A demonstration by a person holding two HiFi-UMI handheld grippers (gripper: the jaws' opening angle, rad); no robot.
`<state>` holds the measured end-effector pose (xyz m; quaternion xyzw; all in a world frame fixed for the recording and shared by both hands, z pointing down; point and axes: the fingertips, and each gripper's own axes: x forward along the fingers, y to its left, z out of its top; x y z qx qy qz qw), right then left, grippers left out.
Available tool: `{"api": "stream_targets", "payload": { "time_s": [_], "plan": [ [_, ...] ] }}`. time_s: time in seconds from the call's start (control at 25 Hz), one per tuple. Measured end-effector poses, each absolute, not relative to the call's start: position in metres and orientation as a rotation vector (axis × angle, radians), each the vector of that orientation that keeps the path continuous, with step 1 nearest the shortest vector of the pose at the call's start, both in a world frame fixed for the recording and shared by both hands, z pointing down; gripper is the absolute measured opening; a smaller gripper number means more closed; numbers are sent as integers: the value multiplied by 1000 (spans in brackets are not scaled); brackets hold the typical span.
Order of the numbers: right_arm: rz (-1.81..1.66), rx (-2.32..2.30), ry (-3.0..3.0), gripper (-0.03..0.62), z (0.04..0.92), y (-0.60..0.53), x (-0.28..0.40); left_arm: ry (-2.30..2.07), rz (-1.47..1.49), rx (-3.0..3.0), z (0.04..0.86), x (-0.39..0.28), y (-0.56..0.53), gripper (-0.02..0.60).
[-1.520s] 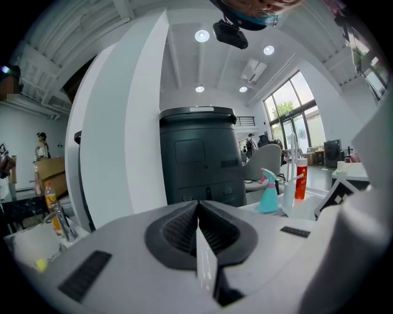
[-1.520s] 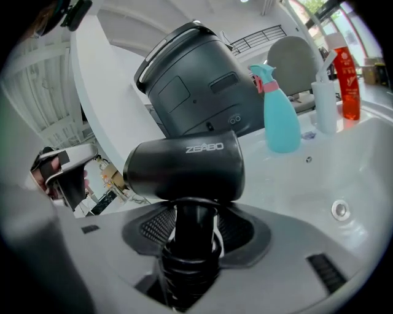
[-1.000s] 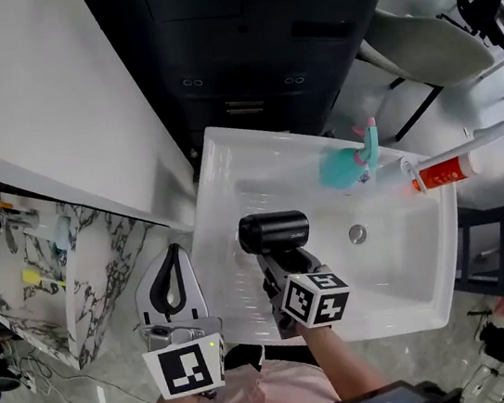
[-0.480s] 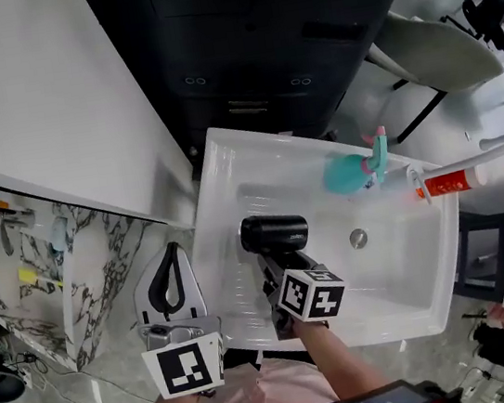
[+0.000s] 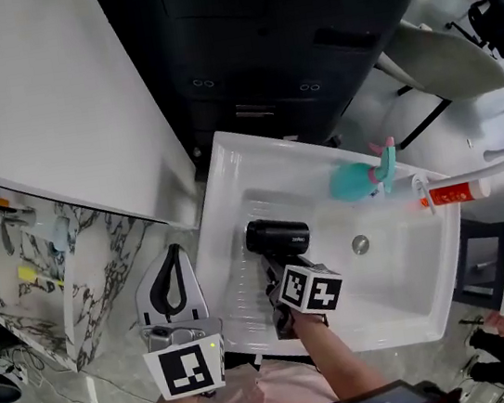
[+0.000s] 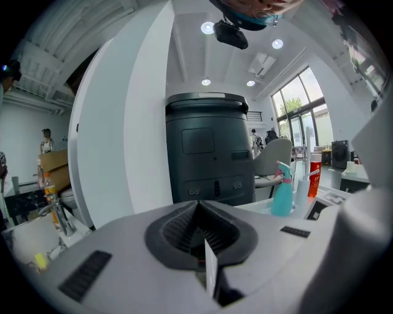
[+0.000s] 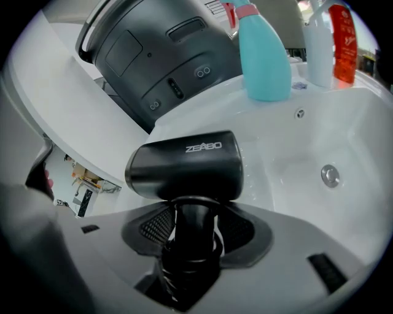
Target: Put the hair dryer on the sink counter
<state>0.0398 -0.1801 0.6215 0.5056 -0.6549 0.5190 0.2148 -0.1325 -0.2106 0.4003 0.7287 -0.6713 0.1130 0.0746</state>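
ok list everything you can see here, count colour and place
hair dryer: one, black, over the sink's left side
sink: one, white, centre
drain: one, silver, in the sink basin
spray bottle: one, teal with pink trigger, sink's back rim
tube: one, white and red, sink's back right corner
cabinet: one, dark, behind the sink
tabletop: one, white, upper left
chair: one, pale, upper right
right hand-held gripper: clamped on the hair dryer's handle
left hand-held gripper: shut, empty, lower left

One hair dryer [image 5: 278,237]. One teal spray bottle [image 5: 354,181]. One red-labelled container [image 5: 450,193]. One white sink [image 5: 228,166] with one drain [image 5: 360,244]. One dark cabinet [image 5: 283,32]. Two grippers in all: the left gripper [image 5: 174,254] and the right gripper [image 5: 278,281].
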Motion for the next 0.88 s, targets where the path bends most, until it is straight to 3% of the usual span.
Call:
{"api": "stream_targets", "payload": {
  "time_s": [0.88],
  "plan": [
    [1407,1318,-1702,225,633,-180,31,-2044,318,2164,393,-149,-207,11]
  ]
}}
